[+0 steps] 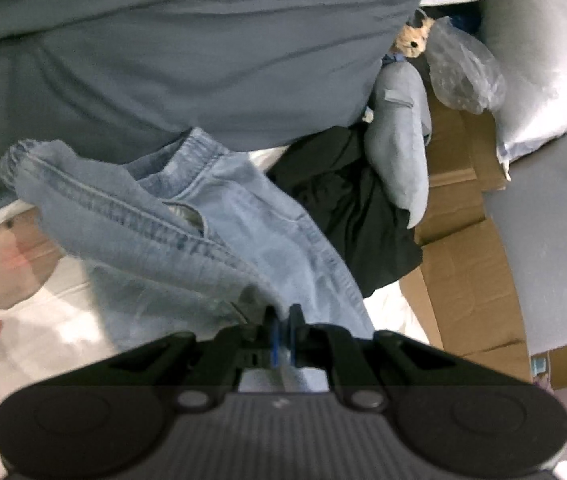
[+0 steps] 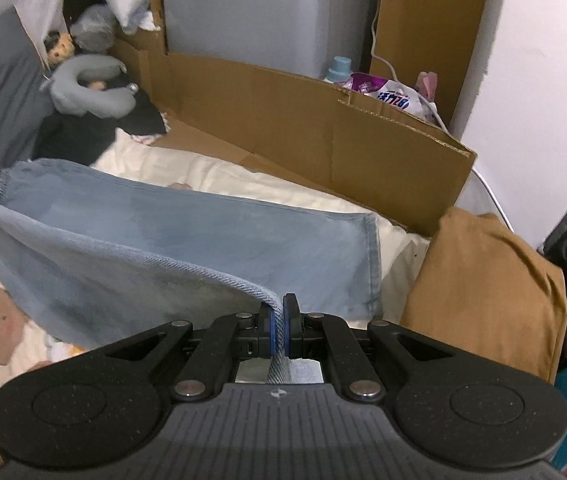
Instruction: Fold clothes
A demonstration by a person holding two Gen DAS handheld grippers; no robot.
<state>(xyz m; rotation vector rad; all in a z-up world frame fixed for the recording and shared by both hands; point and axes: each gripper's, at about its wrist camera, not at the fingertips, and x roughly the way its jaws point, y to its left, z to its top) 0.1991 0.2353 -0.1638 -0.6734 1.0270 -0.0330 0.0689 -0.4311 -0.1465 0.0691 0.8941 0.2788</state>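
Both grippers are clenched on the jeans [image 2: 187, 240]: the left gripper [image 1: 282, 326] pinches bunched denim near the waistband, the right gripper [image 2: 278, 330] nips a hem edge. The jeans hang between them above the bed [image 2: 219, 172]. Denim looks heavy, soft yet thick; seams and hems likely give the firmest hold.

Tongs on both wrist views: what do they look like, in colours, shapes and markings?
Both match. The left tongs and right tongs have black fingers with blue pads, black linkage arms with silver pivot pins, and a wide ribbed dark grey body with round recesses either side. A small white mark sits mid-body. No cables or sleeves show.
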